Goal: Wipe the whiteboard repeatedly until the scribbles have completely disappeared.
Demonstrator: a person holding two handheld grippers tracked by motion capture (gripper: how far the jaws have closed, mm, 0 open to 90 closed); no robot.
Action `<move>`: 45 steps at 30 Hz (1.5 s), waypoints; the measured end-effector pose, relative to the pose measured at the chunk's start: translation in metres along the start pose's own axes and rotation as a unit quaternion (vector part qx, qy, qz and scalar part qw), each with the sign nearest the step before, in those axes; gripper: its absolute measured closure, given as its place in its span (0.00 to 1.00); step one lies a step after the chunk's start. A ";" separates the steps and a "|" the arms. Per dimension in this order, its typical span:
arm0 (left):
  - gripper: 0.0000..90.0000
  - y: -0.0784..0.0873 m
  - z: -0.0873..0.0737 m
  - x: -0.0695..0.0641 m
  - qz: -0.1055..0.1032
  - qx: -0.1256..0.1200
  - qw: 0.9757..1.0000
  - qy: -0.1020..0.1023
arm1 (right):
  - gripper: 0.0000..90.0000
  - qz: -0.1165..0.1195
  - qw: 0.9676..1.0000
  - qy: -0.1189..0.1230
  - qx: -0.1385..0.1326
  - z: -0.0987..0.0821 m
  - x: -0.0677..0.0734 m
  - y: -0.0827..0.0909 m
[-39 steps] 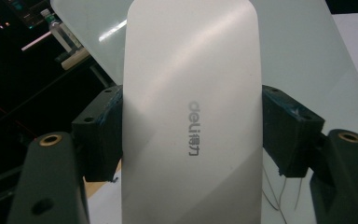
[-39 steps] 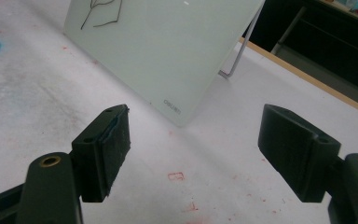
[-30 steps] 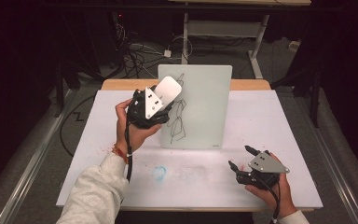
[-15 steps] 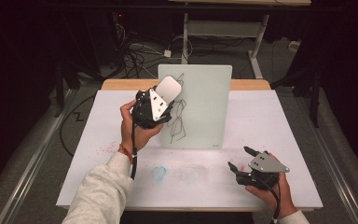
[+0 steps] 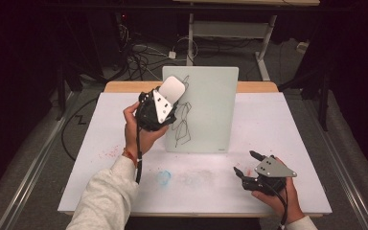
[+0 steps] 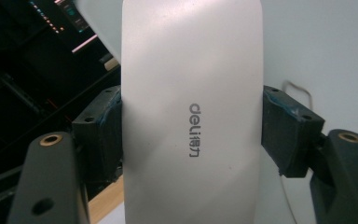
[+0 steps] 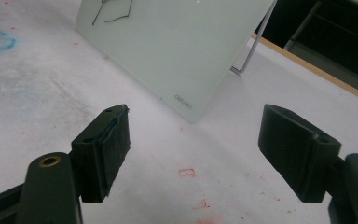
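A pale glass drawing board (image 5: 206,115) stands propped upright at the back middle of the table, with black scribbled lines (image 5: 182,124) on its left half. My left gripper (image 5: 165,98) is raised in front of the board's upper left corner, shut on a white board eraser (image 5: 171,89). In the left gripper view the white eraser (image 6: 191,112), marked "deli", sits clamped between both pads, with the board behind it. My right gripper (image 5: 246,163) rests low at the front right of the table, open with nothing between its fingers; the board (image 7: 177,46) lies ahead of it.
The white table sheet (image 5: 292,134) carries a blue smudge (image 5: 164,177) near the front middle and red specks (image 5: 110,152) at the left. A wire stand (image 7: 254,49) props the board from behind. Cables and table legs lie on the floor beyond the far edge.
My left gripper has carried the eraser up and to the right, closer to the board's upper left corner. The right gripper has stayed put.
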State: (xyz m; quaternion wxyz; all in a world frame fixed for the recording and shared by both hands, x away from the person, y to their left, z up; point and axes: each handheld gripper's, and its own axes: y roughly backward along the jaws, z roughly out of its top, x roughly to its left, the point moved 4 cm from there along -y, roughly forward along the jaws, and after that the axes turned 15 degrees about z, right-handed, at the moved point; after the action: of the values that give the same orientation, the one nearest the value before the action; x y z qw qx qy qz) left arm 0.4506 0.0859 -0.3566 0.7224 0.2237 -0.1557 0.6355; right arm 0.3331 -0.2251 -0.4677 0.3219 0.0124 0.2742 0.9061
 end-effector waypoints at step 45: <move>0.32 -0.006 0.025 -0.005 -0.004 -0.003 0.999 -0.034 | 0.29 -0.025 1.000 -0.001 -0.007 0.001 -0.004 0.005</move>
State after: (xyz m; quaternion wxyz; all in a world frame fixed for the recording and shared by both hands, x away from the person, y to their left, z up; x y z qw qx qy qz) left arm 0.4577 0.0685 -0.3385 0.7196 0.2437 -0.1809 0.6246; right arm 0.3336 -0.2305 -0.4636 0.3450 0.0038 0.2679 0.8995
